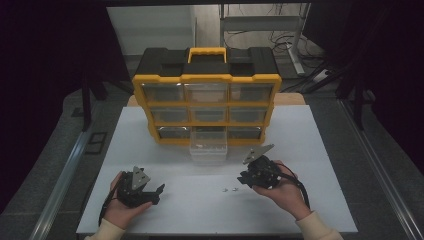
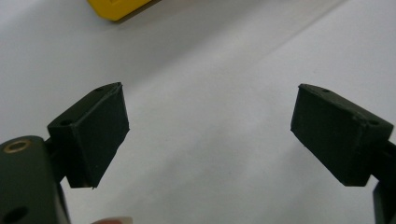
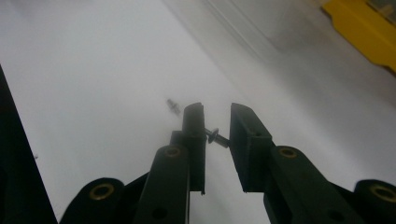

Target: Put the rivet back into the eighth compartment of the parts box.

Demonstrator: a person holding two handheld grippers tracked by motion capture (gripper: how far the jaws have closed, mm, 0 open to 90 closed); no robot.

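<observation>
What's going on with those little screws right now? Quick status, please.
Right gripper nearly shut around one screw. Second screw loose on the table. Left gripper open, idle. Nothing in the way.

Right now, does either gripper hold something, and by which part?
The right gripper pinches a small metal screw by its two ends. The left gripper holds nothing.

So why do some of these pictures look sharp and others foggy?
High view: dim, dark around the edges, yet the white table and yellow organizer read clearly. Left gripper view: the left tongs are crisp, the table evenly lit. Right gripper view: hazy and washed out; the small screw between the right tongs is soft.
</observation>
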